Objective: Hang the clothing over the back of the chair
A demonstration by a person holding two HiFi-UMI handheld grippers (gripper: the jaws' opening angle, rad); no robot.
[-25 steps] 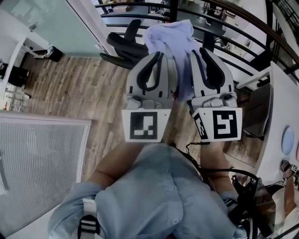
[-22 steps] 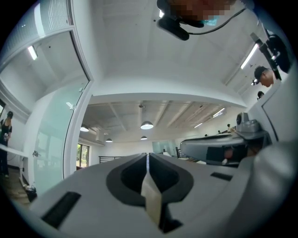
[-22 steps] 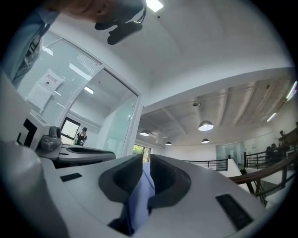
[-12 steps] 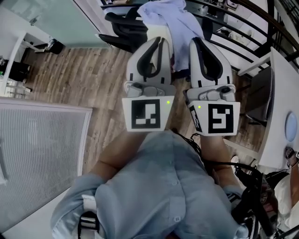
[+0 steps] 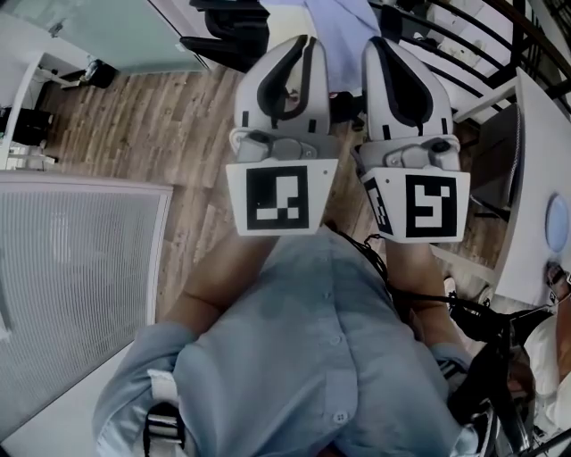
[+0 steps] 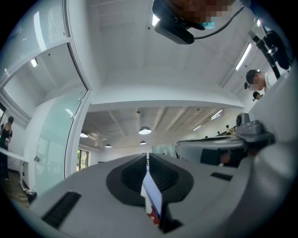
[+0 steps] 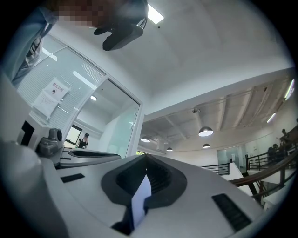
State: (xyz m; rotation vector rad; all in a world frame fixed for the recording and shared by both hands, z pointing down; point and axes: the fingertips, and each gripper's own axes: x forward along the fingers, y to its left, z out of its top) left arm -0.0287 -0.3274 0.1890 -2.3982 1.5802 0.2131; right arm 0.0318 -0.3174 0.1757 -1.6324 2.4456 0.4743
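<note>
Room: open office with a plank floor (image 5: 125,125), a glass partition (image 5: 98,31) at its far left edge and a dark railing (image 5: 464,45) at the far right.
Cloth: the pale blue garment (image 5: 343,11) hangs bunched just past the tool tips, beside the black chair (image 5: 234,20); I cannot tell if they touch.
Left side: the left tool (image 6: 147,155) is clenched on a fold showing a red scrap.
Right side: the right tool (image 7: 145,155) is clenched on a plain pale fold.
Why: two pinches side by side, tips tilted upward, probably hold the cloth spread and clear of the floor, ready to drape over the backrest.
</note>
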